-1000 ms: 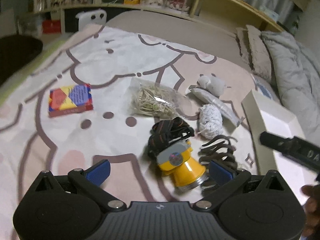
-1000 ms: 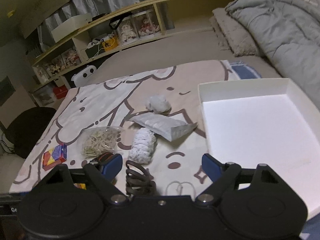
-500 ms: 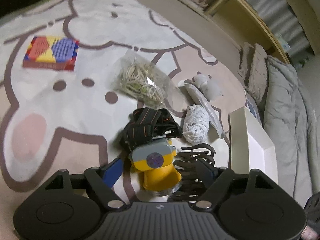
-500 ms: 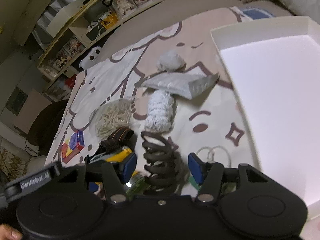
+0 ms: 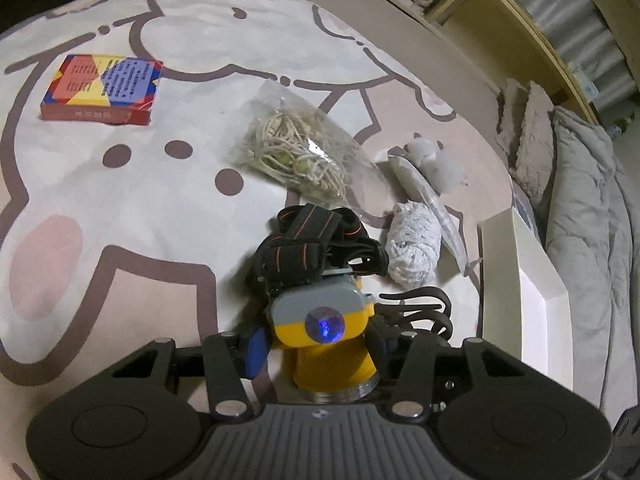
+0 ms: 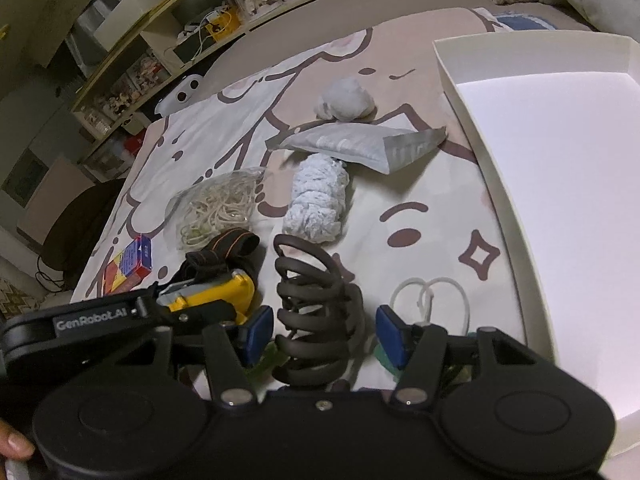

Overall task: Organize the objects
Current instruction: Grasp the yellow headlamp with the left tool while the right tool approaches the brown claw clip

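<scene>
A yellow headlamp (image 5: pixel 325 332) with a black strap lies on the bed sheet; it also shows in the right wrist view (image 6: pixel 218 294). My left gripper (image 5: pixel 320 346) has closed in around its yellow body, fingers touching both sides. A dark coiled hair claw (image 6: pixel 316 312) lies beside it, also in the left wrist view (image 5: pixel 420 304). My right gripper (image 6: pixel 322 330) is open, its blue pads either side of the claw with gaps. A white tray (image 6: pixel 472 128) stands to the right.
On the sheet lie a bag of rubber bands (image 5: pixel 296 152), a white rolled cloth (image 5: pixel 412 248), a grey pouch (image 6: pixel 360 142), a white plush lump (image 6: pixel 346 100), a colourful box (image 5: pixel 102 88) and a white cable tie (image 6: pixel 430 300). Shelves and pillows lie beyond.
Both grippers moved down and forward. The left fingers narrowed onto the headlamp. The right gripper came down around the hair claw, next to the left one.
</scene>
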{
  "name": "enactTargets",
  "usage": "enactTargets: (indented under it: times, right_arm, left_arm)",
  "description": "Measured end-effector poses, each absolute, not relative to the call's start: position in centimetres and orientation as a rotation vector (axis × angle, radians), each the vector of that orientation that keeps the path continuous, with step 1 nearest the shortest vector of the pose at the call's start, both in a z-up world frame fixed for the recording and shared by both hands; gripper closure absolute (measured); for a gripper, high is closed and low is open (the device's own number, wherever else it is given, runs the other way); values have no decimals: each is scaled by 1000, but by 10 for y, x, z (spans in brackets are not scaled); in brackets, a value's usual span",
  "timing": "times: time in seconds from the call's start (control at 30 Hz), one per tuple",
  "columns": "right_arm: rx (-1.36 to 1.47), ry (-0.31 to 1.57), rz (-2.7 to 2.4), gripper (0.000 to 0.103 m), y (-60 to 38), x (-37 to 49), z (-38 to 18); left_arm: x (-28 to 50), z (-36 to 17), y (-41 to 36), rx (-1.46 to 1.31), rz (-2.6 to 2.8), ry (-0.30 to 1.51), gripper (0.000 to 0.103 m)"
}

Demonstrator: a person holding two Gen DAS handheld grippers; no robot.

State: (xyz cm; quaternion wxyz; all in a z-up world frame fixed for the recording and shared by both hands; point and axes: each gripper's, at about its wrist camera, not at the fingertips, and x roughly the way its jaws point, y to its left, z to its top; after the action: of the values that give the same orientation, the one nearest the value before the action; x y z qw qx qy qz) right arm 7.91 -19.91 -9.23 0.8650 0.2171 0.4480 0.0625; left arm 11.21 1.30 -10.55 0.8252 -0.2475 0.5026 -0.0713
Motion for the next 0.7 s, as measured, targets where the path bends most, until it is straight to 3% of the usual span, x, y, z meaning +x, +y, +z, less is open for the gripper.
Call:
enactTargets:
  times: [0.33,0.47,0.7]
  right_arm:
    - [308,913,137,55,-193,69,-69]
    - [92,894,132,55,-181,54,-54]
    - [-93,928,266,54,-153,28,-63]
  left_arm:
    - [104,-96,26,-458,-170,1155,53]
    - [96,-94,32,-395,-189,1206,53]
    - [85,-85,51,-302,-34,1167,37]
